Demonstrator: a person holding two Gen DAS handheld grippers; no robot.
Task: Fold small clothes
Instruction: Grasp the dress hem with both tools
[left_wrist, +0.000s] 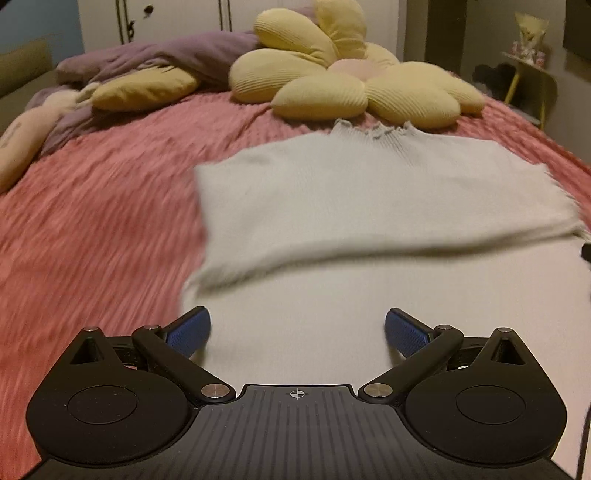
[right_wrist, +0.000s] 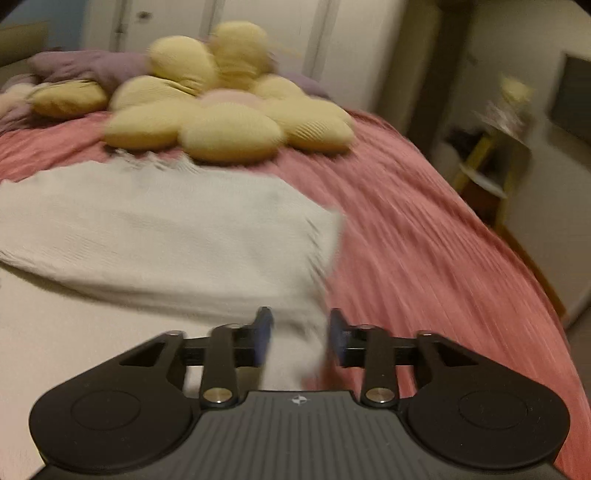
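Hand-held gripper (left_wrist: 297, 332) agape, sweater (left_wrist: 369, 206), pink bedspread (left_wrist: 92, 240)

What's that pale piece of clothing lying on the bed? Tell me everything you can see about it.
The sweater is a pale grey-white knit with a ruffled high collar at its far end, towards the yellow flower cushion. It lies flat on the pink bedspread, its lower part folded up over the body so a soft doubled edge runs across it. Nothing grips it: the left gripper is wide open above the cloth, and the right gripper stands open around its near corner.
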